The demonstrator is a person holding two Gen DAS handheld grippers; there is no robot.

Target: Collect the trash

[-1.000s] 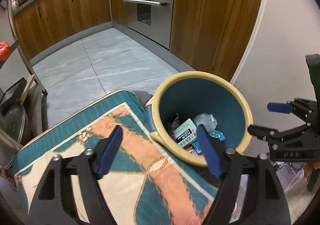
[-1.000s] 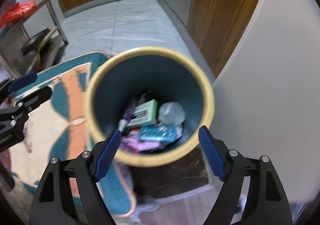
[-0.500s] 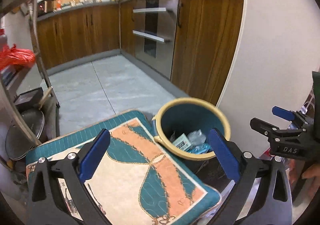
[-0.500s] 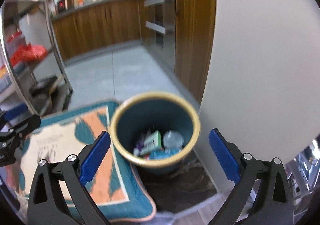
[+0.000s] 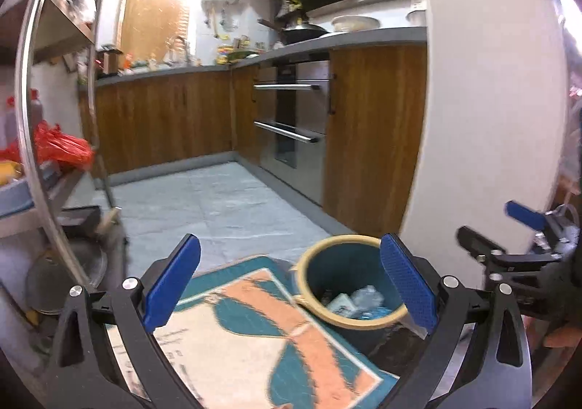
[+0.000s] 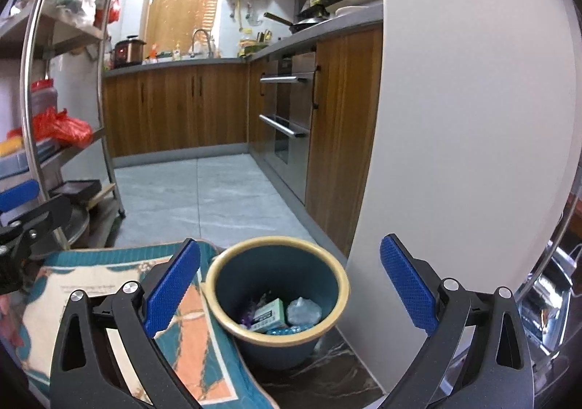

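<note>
Bin (image 6: 278, 294): blue pail with a cream rim, standing on dark marbled floor, touching the mat (image 6: 109, 300) at its 9 o'clock and just beside the white wall (image 6: 454, 154) at its 3 o'clock.
Trash (image 6: 280, 312): a small green carton, a crumpled clear wrapper and a blue blister pack lie at the bin's bottom; judged light, the wrapper soft and slippery, the carton stiff.
Hold: likely the bin's rigid rim, at 3 or 9 o'clock; the smooth wall may slip.
Left tool (image 5: 289, 285): jaws spread wide, just opened further, nothing between them; bin at 5 o'clock.
Right tool (image 6: 289, 285): likewise wide and empty, above the bin.
</note>
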